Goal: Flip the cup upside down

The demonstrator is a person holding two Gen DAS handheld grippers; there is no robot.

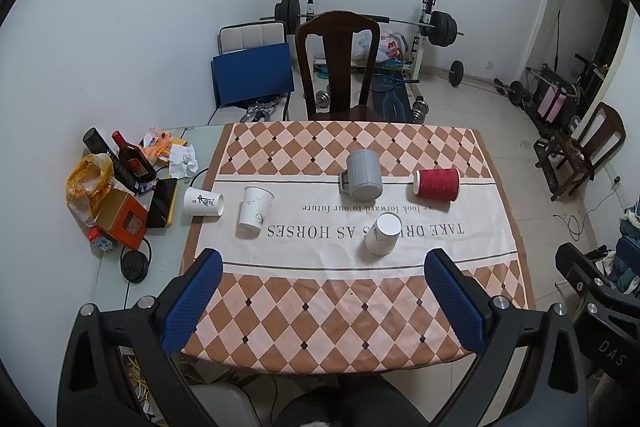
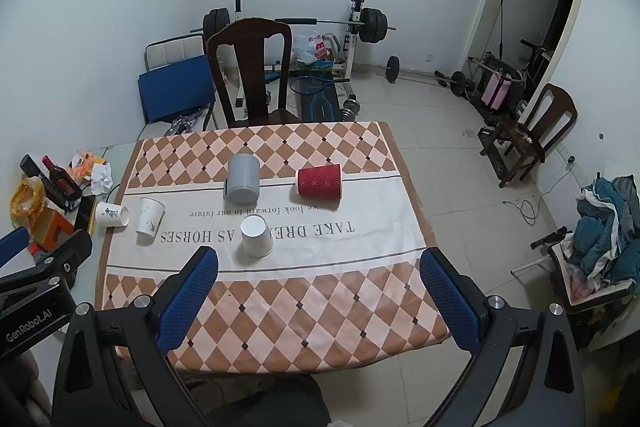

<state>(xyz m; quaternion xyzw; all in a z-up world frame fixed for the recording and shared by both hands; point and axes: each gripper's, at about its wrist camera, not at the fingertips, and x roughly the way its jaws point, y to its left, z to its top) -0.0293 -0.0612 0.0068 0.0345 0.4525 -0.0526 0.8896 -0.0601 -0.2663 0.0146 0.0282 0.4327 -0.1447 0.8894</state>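
Several cups sit on the checked tablecloth [image 1: 320, 315]. A grey mug [image 1: 363, 175] [image 2: 242, 177] stands upside down. A red ribbed paper cup [image 1: 437, 185] [image 2: 320, 180] lies on its side. A white paper cup [image 1: 383, 233] [image 2: 256, 235] stands upside down near the front. Another white paper cup [image 1: 254, 211] [image 2: 149, 216] stands upright at the left. A white cup with a printed mark [image 1: 202, 202] [image 2: 111, 215] lies on its side beside it. My left gripper [image 1: 324, 303] and right gripper [image 2: 320, 299] are both open and empty, held above the table's near edge.
Bottles [image 1: 132, 159], an orange box [image 1: 122, 217], a plastic bag, tissue and headphones [image 1: 134, 265] crowd the table's left side. A dark wooden chair [image 1: 338, 67] stands behind the table. Weight bench, barbell and dumbbells stand at the back. Another chair [image 2: 536, 131] and laundry are at the right.
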